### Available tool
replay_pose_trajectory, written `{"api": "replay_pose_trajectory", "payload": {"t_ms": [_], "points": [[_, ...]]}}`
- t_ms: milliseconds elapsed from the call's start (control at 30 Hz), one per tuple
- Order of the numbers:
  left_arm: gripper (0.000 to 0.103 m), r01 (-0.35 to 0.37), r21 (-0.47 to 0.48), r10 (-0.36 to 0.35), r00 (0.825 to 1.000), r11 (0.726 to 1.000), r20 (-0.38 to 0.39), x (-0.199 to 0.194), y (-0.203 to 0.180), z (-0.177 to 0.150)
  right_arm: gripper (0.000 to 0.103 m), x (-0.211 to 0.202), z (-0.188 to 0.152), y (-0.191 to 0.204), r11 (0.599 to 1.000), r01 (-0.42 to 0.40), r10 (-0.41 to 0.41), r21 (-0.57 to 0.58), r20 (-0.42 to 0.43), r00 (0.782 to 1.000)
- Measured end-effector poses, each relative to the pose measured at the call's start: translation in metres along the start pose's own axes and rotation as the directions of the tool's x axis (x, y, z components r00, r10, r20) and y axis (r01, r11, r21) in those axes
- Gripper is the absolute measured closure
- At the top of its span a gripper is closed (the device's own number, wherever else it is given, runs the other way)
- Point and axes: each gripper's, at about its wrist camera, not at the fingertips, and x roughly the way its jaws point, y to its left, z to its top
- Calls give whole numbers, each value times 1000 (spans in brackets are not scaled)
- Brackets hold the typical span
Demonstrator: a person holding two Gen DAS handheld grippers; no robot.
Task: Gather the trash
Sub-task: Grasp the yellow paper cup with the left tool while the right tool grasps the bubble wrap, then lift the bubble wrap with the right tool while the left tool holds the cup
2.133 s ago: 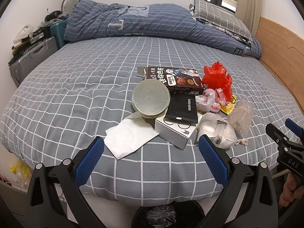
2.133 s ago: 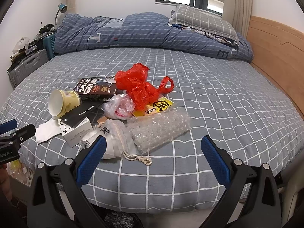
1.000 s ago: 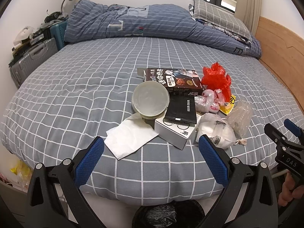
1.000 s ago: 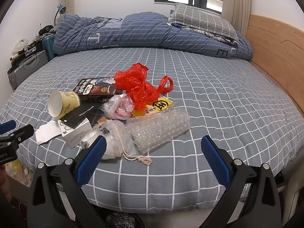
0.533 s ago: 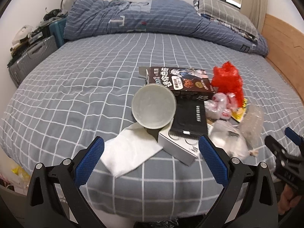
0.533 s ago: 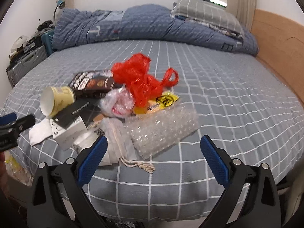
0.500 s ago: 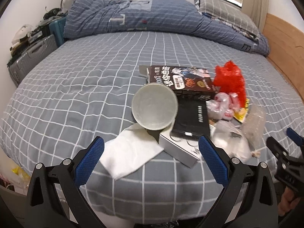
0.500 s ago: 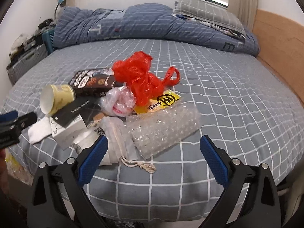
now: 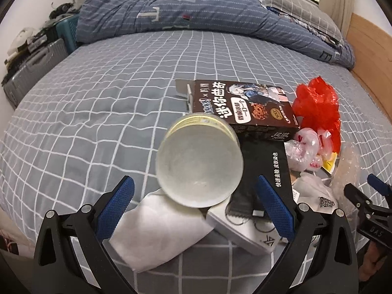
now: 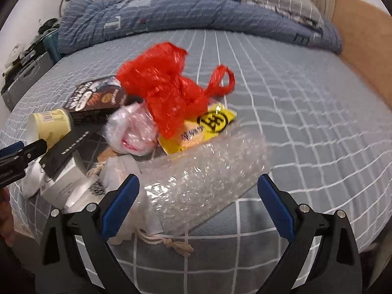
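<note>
While lying sideways, yellow paper cup (image 9: 199, 164) shows nothing inside.

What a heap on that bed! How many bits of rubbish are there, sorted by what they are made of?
Paper or card: 5, the cup, napkin, dark snack box, white box, black sleeve.
Plastic: 4, the red bag, clear bag, yellow packet, bubble wrap.
Cloth: 1, the drawstring pouch.
Total: 10 that I can tell apart.
</note>
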Motion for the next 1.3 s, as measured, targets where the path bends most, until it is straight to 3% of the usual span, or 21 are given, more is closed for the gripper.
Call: {"api": "replay_pose_trajectory", "payload": {"t_ms": [167, 233, 367, 533, 800, 1033, 1300], "points": [[6, -14, 3, 14, 1000, 1000, -17, 16, 0, 5, 15, 5, -2, 5, 1000, 3, -3, -21, -17, 1000], [6, -19, -6, 19, 1000, 1000, -22, 20, 3, 7, 22, 10, -3, 6, 1000, -1, 1, -22, -31, 1000], [13, 14, -29, -15, 999, 999, -39, 26, 7, 12, 28, 13, -5, 7, 1000, -5, 4, -27, -44, 999], [28, 41, -38, -43, 998, 998, -37, 31, 9, 16, 43, 14, -5, 9, 999, -20, 19, -36, -47, 999], [29, 2, -25, -3, 1000, 1000, -9, 21, 10, 15, 71, 7, 1, 4, 999, -35, 35, -23, -31, 999], [29, -5, -54, 6, 1000, 999, 17, 0, 17, 8, 80, -5, 6, 6, 999, -39, 39, -26, 0, 999], [29, 12, -56, -9, 999, 998, 46, -27, 18, -2, 83, -25, 9, 13, 998, -34, 36, -44, 59, 998]]}}
